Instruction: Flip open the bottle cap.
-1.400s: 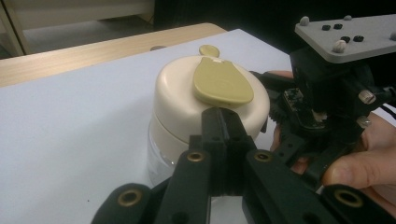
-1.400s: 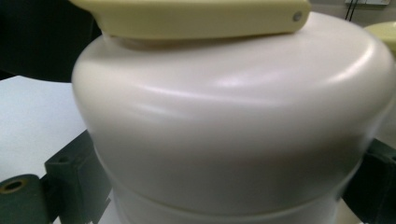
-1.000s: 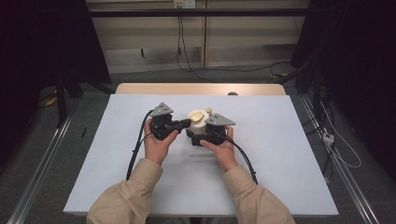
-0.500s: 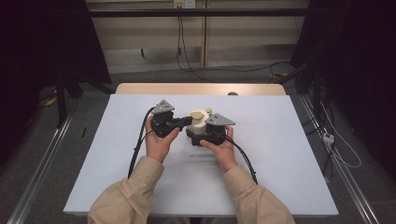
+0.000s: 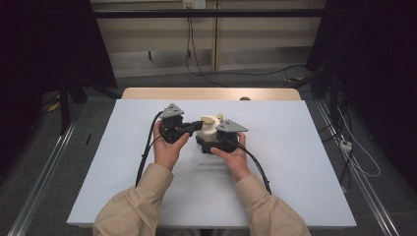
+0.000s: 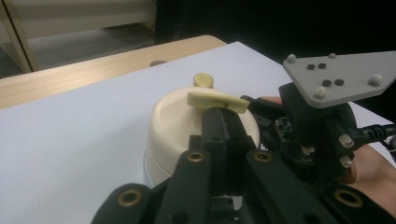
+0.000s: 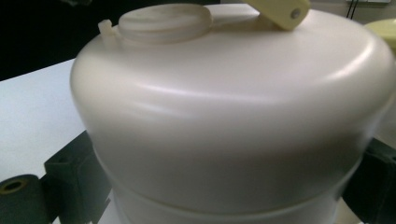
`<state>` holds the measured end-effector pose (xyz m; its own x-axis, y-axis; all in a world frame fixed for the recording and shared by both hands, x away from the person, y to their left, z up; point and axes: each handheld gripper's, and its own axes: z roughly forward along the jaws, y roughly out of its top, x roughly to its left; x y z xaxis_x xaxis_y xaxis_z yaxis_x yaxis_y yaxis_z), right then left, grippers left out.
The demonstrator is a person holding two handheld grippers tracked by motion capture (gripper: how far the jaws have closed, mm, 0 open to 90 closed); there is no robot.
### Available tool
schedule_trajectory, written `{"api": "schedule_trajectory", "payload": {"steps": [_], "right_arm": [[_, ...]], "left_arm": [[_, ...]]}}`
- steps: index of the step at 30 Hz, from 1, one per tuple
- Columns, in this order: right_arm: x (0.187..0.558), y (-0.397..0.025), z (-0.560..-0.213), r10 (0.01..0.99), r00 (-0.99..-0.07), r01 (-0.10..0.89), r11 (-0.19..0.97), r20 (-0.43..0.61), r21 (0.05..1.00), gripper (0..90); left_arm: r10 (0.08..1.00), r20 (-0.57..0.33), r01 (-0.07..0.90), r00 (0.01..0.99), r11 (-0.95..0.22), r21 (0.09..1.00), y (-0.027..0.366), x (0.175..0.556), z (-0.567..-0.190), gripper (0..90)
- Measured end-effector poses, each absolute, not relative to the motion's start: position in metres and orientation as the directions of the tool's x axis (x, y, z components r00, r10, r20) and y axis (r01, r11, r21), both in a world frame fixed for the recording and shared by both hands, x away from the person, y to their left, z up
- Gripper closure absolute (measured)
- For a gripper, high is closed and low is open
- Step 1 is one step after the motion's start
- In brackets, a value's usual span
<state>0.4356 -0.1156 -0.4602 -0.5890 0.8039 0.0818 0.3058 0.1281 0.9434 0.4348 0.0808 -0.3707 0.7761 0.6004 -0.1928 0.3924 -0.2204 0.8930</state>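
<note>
Since a second ago little has shifted: the right gripper (image 5: 212, 140) stays clamped around the cream container (image 5: 208, 129) while the left gripper (image 6: 223, 122) (jaws clenched) pinches its lid tab (image 6: 217, 101), so opening seems underway.

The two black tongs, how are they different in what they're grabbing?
The left tongs are pinched nearly shut on the thin yellowish flap atop the cream container. The right tongs are spread wide, one jaw on each side of the container's round body. The left tongs reach in from the side at the top; the right tongs hold lower down. Both are black, hand-held, and carry a grey three-cornered plate.
</note>
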Motion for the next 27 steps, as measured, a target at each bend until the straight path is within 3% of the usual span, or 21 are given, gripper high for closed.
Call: {"api": "schedule_trajectory", "payload": {"steps": [27], "right_arm": [[0.4358, -0.1157, -0.4602, 0.804, -0.589, 0.308, 0.129, 0.083, 0.943, 4.9]], "left_arm": [[0.607, -0.188, 0.381, 0.772, -0.205, 0.902, 0.0773, 0.4385, -0.3635, 90.0]]}}
